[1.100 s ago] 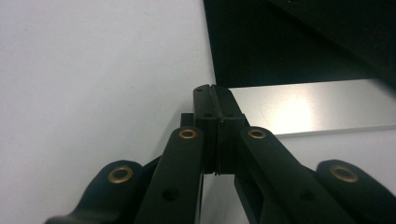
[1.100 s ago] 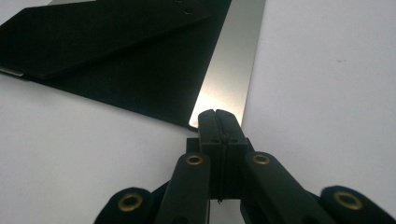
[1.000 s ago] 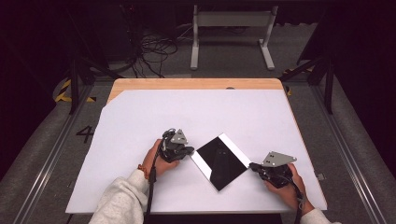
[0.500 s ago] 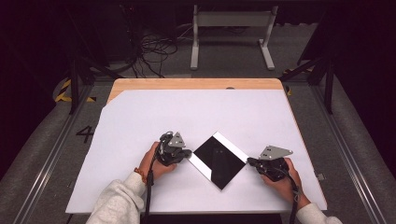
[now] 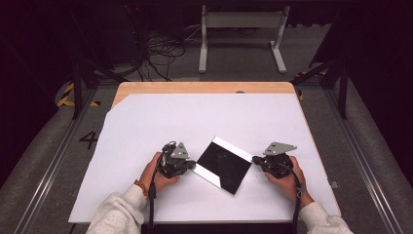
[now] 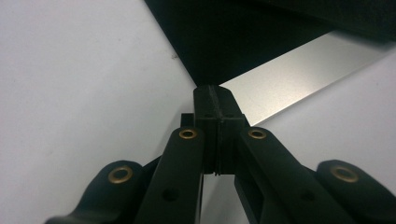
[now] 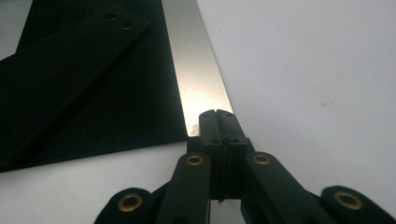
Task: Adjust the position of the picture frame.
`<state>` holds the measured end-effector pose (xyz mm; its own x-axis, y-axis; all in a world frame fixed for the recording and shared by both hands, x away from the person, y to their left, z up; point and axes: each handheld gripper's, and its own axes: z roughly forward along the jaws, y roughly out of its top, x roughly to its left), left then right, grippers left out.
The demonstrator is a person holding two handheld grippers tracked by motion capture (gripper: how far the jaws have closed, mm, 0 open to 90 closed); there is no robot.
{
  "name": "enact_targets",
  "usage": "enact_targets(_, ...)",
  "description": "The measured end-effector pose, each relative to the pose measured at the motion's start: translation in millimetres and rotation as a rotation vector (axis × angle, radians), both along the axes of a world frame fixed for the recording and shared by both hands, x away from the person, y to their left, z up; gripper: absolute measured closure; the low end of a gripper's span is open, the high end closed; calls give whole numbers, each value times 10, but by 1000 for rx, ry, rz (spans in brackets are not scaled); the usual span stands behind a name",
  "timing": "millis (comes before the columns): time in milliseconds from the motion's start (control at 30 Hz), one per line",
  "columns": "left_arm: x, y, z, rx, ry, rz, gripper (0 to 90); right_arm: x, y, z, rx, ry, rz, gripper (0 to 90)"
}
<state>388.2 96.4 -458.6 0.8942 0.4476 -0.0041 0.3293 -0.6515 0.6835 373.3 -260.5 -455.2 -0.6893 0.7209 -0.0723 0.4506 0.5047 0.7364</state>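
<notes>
A flat black square plate (image 5: 221, 165) with silver bands along two edges lies cornerwise on the white sheet (image 5: 195, 117). My left gripper (image 5: 194, 165) rests at the plate's left corner, jaws shut together. In the left gripper view its tips (image 6: 212, 91) meet the corner where the black face (image 6: 233, 32) joins the silver band (image 6: 299, 70). My right gripper (image 5: 254, 159) sits at the plate's right corner, also shut. In the right gripper view its tips (image 7: 217, 116) touch the end of the silver band (image 7: 196, 70) beside the black face (image 7: 93, 93). Nothing is between either pair of jaws.
The white sheet covers a wooden table whose far edge (image 5: 204, 87) shows. Beyond it on the floor stand a grey metal frame (image 5: 241, 29) and loose cables (image 5: 156, 53). Dark rails run along both sides of the table.
My right gripper has slid left and a little farther away, up to the plate's right corner. The left gripper has stayed at the left corner.
</notes>
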Motion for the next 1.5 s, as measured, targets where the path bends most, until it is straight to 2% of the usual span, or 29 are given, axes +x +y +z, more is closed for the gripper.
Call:
enact_targets(100,-36,9,6,10,-1,-1,900,68,26,-3,5,1,-5,900)
enact_targets(267,-70,43,-3,-6,14,-5,900,171,77,-5,9,1,-10,900)
enact_targets(367,-110,52,3,0,20,-4,900,227,103,-3,18,10,-12,900)
enact_targets(567,-164,72,-4,-3,10,-21,900,303,159,-7,14,-4,-22,900)
enact_targets(1067,-269,102,-7,2,0,-35,900,82,180,29,-12,32,49,900)
enact_targets(1200,-263,104,-13,-7,2,-42,900,43,170,26,14,50,60,900)
enact_targets(1333,-275,95,-10,-1,-1,-42,900,32,234,15,5,40,76,900)
enact_targets(1500,-278,95,-13,-7,4,-44,900,51,228,2,19,32,57,900)
